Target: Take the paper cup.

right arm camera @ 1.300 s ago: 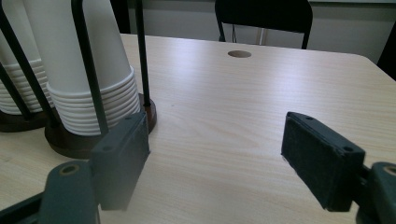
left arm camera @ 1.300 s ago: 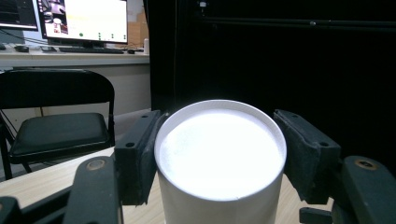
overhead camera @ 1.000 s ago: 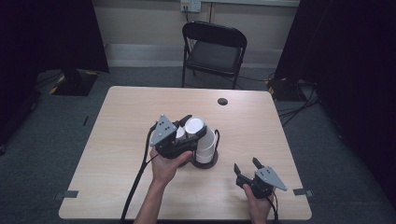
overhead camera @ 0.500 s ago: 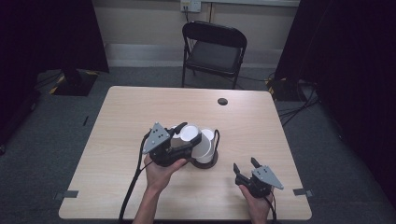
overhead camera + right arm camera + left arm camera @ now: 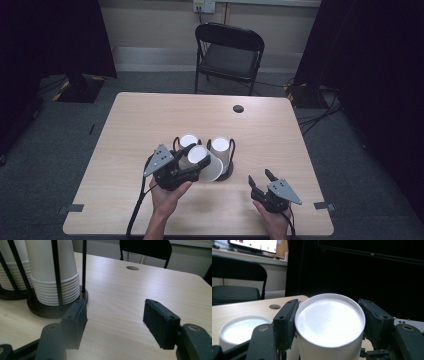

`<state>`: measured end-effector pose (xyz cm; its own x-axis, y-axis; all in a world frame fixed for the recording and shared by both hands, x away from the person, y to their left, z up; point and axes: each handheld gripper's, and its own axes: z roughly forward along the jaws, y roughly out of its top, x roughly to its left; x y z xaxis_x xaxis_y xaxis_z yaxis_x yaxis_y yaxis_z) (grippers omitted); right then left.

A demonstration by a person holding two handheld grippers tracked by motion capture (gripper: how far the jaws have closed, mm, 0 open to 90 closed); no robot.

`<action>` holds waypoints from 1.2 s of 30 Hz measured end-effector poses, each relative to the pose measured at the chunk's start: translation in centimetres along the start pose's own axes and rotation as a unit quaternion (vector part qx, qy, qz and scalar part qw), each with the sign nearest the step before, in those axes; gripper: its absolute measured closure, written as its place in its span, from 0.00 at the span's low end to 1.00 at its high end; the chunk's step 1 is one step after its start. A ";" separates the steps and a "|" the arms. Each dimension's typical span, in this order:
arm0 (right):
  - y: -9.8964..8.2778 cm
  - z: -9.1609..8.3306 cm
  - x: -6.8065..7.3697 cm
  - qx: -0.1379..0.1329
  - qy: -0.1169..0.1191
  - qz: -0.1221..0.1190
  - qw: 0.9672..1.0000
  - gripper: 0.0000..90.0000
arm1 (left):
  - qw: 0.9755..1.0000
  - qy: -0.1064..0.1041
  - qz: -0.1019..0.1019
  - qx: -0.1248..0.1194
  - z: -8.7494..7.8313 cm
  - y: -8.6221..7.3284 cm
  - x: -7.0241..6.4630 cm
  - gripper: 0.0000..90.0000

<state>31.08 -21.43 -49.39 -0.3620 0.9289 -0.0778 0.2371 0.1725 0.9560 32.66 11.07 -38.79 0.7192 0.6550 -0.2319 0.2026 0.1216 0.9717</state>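
High view, nearest first: the right gripper (image 5: pixel 261 184) rests on the table (image 5: pixel 125 125) near its front right edge, jaws apart with nothing between them; they have just been closing. In the right gripper view the two black pads (image 5: pixel 160 321) stand over bare wood, with a stack (image 5: pixel 50 270) of white cups in a wire holder just off to the left.

Left of it, the left gripper (image 5: pixel 192 162) is clamped on a white paper cup (image 5: pixel 205 162), which is tilted, its closed bottom facing up and toward the camera. In the left gripper view the cup (image 5: pixel 329 325) sits squarely between both jaws, pads pressed on its sides, and a second white cup bottom (image 5: pixel 242 330) lies lower at the left.

Just behind the held cup stand two holders with upside-down cup stacks, one at left (image 5: pixel 188 141), one at right (image 5: pixel 220 150). Farther back lies a dark hole (image 5: pixel 238 108) in the tabletop, and beyond the table a black folding chair (image 5: pixel 227 55).
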 end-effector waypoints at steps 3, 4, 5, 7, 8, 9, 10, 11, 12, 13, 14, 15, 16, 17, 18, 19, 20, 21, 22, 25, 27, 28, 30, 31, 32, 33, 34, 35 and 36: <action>0.0 -0.2 0.1 -0.006 0.016 0.002 1.000 0.41 | 0.999 0.000 -0.031 -0.009 -0.6 -0.5 0.3 0.39; 0.0 -0.3 0.3 -0.011 0.018 0.003 1.000 0.41 | 0.999 -0.002 -0.037 -0.009 -0.8 -0.6 0.4 0.39; 0.1 -0.5 0.5 -0.019 0.026 0.009 0.999 0.42 | 0.999 0.000 -0.041 -0.009 -0.9 -0.8 0.5 0.39; 0.2 -0.6 1.0 -0.029 0.044 0.013 0.999 0.45 | 0.999 0.001 -0.048 -0.009 -1.1 -0.9 0.6 0.39; 0.2 -0.6 1.4 -0.031 0.047 0.011 0.998 0.47 | 0.999 0.002 -0.049 -0.006 -1.2 -1.0 0.7 0.39; 0.3 -0.6 1.8 -0.031 0.051 0.007 0.998 0.48 | 0.998 0.004 -0.055 -0.007 -1.3 -1.1 0.7 0.39; 0.4 -0.5 2.4 -0.035 0.062 0.004 0.997 0.49 | 0.998 0.004 -0.058 -0.006 -1.4 -1.2 0.8 0.39; 0.4 -0.5 2.4 -0.035 0.062 0.004 0.997 0.49 | 0.998 0.004 -0.058 -0.006 -1.4 -1.2 0.8 0.39; 0.6 -0.4 3.3 -0.042 0.083 0.000 0.996 0.53 | 0.997 0.004 -0.072 -0.010 -1.6 -1.4 1.0 0.39; 0.6 -0.4 3.3 -0.042 0.083 0.000 0.996 0.53 | 0.997 0.004 -0.072 -0.010 -1.6 -1.4 1.0 0.39; 0.8 -0.3 4.3 -0.050 0.101 -0.006 0.994 0.53 | 0.996 -0.002 -0.084 -0.013 -1.9 -1.6 1.1 0.39; 0.9 -0.2 4.8 -0.052 0.111 -0.008 0.992 0.53 | 0.996 -0.004 -0.086 -0.013 -2.0 -1.7 1.2 0.39; 1.0 -0.1 5.2 -0.058 0.125 -0.008 0.990 0.54 | 0.996 -0.002 -0.090 -0.014 -2.1 -1.7 1.2 0.39; 1.0 -0.1 5.2 -0.058 0.125 -0.008 0.990 0.54 | 0.996 -0.002 -0.090 -0.014 -2.1 -1.7 1.2 0.39; 1.1 0.0 5.8 -0.069 0.146 -0.008 0.987 0.55 | 0.995 -0.005 -0.096 -0.014 -2.3 -1.9 1.4 0.39; 1.2 0.1 6.1 -0.072 0.161 -0.009 0.984 0.55 | 0.995 -0.007 -0.101 -0.016 -2.4 -1.9 1.4 0.39; 1.2 0.2 6.2 -0.076 0.175 -0.009 0.982 0.54 | 0.995 -0.007 -0.101 -0.016 -2.4 -1.9 1.4 0.39; 1.2 0.3 6.4 -0.081 0.187 -0.009 0.979 0.54 | 0.993 -0.016 -0.112 -0.020 -2.5 -2.1 1.5 0.39; 1.2 0.3 6.6 -0.085 0.194 -0.012 0.977 0.54 | 0.993 -0.014 -0.112 -0.019 -2.6 -2.1 1.6 0.39; 1.3 0.3 6.9 -0.094 0.201 -0.020 0.975 0.55 | 0.992 -0.021 -0.121 -0.016 -2.5 -2.4 1.7 0.39; 1.5 0.2 7.1 -0.104 0.209 -0.026 0.972 0.56 | 0.991 -0.025 -0.130 -0.015 -2.6 -2.9 2.0 0.39; 1.5 0.2 7.2 -0.109 0.214 -0.031 0.970 0.57 | 0.991 -0.025 -0.130 -0.013 -2.5 -3.0 2.0 0.39; 1.6 0.1 7.3 -0.116 0.217 -0.037 0.969 0.58 | 0.989 -0.036 -0.145 -0.013 -2.5 -3.4 2.2 0.39; 1.7 0.1 7.3 -0.119 0.219 -0.036 0.968 0.59 | 0.988 -0.039 -0.150 -0.014 -2.5 -3.4 2.2 0.39; 1.7 0.1 7.3 -0.121 0.220 -0.039 0.967 0.59 | 0.988 -0.039 -0.150 -0.014 -2.5 -3.4 2.2 0.39; 1.8 0.1 7.3 -0.121 0.220 -0.040 0.967 0.59 | 0.987 -0.047 -0.153 -0.013 -2.5 -3.4 2.4 0.39; 1.8 0.1 7.3 -0.121 0.221 -0.042 0.967 0.59 | 0.986 -0.050 -0.157 -0.012 -2.5 -3.4 2.4 0.39; 1.9 0.1 7.3 -0.123 0.221 -0.041 0.967 0.59 | 0.986 -0.050 -0.157 -0.012 -2.5 -3.4 2.4 0.39; 1.9 0.1 7.3 -0.124 0.223 -0.042 0.966 0.59 | 0.986 -0.055 -0.160 -0.007 -2.6 -3.4 2.5 0.39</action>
<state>28.98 -14.23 -48.14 -0.7367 0.6712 -0.0822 -0.0136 0.1068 0.9942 32.02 14.20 -42.56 0.6877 0.4969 -0.5293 0.4219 0.3198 0.8484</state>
